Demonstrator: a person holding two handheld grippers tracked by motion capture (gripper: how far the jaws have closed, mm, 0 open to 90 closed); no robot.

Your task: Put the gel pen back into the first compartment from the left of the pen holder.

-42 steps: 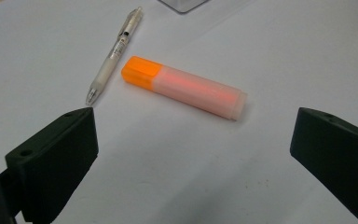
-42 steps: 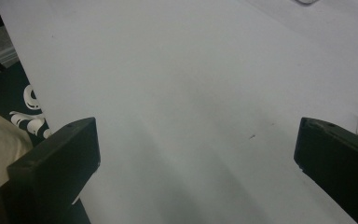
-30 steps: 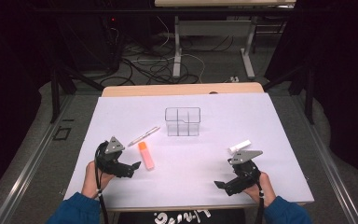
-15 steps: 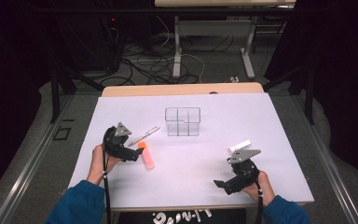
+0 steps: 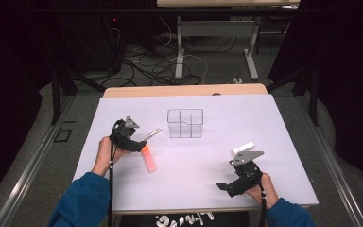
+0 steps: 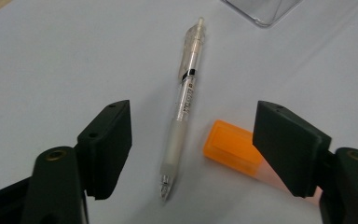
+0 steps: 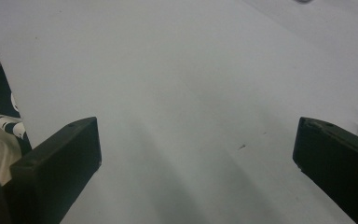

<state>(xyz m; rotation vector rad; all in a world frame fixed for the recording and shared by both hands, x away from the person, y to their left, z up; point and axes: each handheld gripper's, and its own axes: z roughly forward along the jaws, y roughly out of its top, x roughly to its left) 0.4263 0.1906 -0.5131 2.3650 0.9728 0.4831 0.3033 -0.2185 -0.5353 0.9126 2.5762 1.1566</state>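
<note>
A clear pen (image 5: 152, 134) lies on the white table cover beside an orange marker (image 5: 148, 158), left of a clear divided box (image 5: 185, 123). My left gripper (image 5: 140, 145) sits over both. In the left gripper view the pen (image 6: 186, 100) and the marker's orange cap (image 6: 232, 147) lie between the jaws of the left gripper (image 6: 196, 140). Those jaws have just been closing, and neither pad touches either object. My right gripper (image 5: 226, 185) rests near the table's front right. In its own view the right gripper (image 7: 196, 154) is open over bare cover.
A small white block (image 5: 243, 147) lies just beyond the right gripper. The box's corner (image 6: 261, 9) shows past the pen's far end. The white cover (image 5: 264, 118) ends at a wooden strip at the back. Cables and desk legs stand on the floor beyond.
The left hand has moved away from the person, bringing its gripper over the pen and orange marker, and its jaws stand narrower. The right hand has stayed put.
</note>
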